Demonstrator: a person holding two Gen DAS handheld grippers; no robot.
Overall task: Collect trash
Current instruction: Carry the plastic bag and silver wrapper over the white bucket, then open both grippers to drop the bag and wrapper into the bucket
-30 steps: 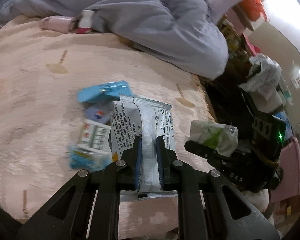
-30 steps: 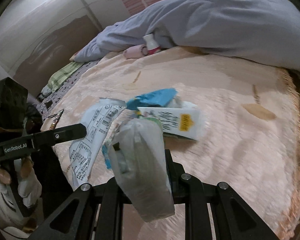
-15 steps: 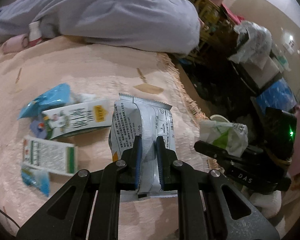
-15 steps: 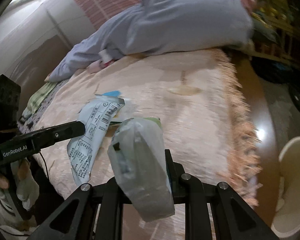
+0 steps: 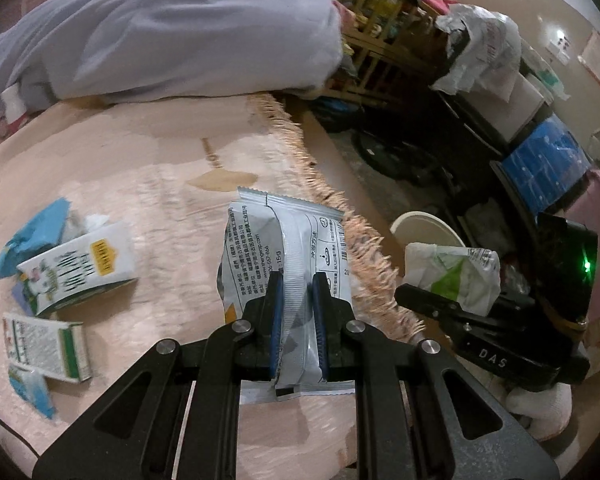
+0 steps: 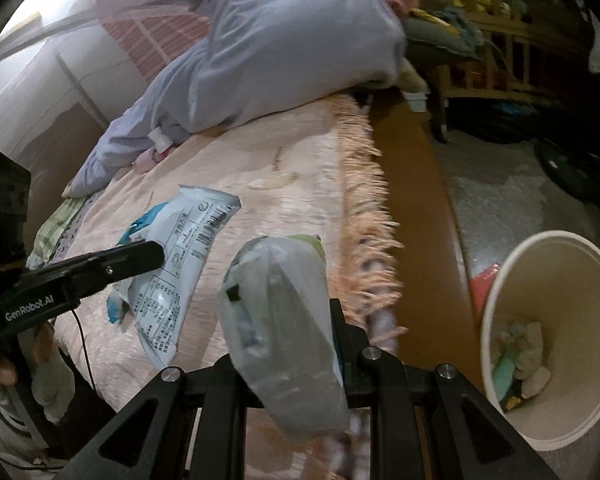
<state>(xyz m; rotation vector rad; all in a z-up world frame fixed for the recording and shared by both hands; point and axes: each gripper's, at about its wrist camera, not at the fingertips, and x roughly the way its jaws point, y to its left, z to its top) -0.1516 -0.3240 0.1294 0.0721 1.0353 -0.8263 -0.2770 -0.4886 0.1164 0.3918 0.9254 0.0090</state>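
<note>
Pink bedspread (image 5: pixel 152 152), fringed along its right edge. Toward left edge, loose and not yet gathered: blue wrapper (image 5: pixel 32 236), white carton with yellow label (image 5: pixel 80 272), green-and-white box (image 5: pixel 46 346), small blue scrap (image 5: pixel 30 394). Mid-spread, near fringe: left gripper (image 5: pixel 296 320), fingers nipped tight on centre seam of silver sachet (image 5: pixel 284 248), sachet lifted clear of cloth. Over right edge: right gripper (image 6: pixel 300 344), closed on crumpled white-and-green packet (image 6: pixel 280 320), its fingers largely hidden behind packet. On floor past right edge: cream paper bin (image 6: pixel 548 264), some scraps already lying at bottom. Progress, as judged: part done; two pieces in hand awaiting drop into bin, at least four pieces remaining on spread. Grey quilt (image 5: pixel 172 36) heaped along far edge, no part of task.
</note>
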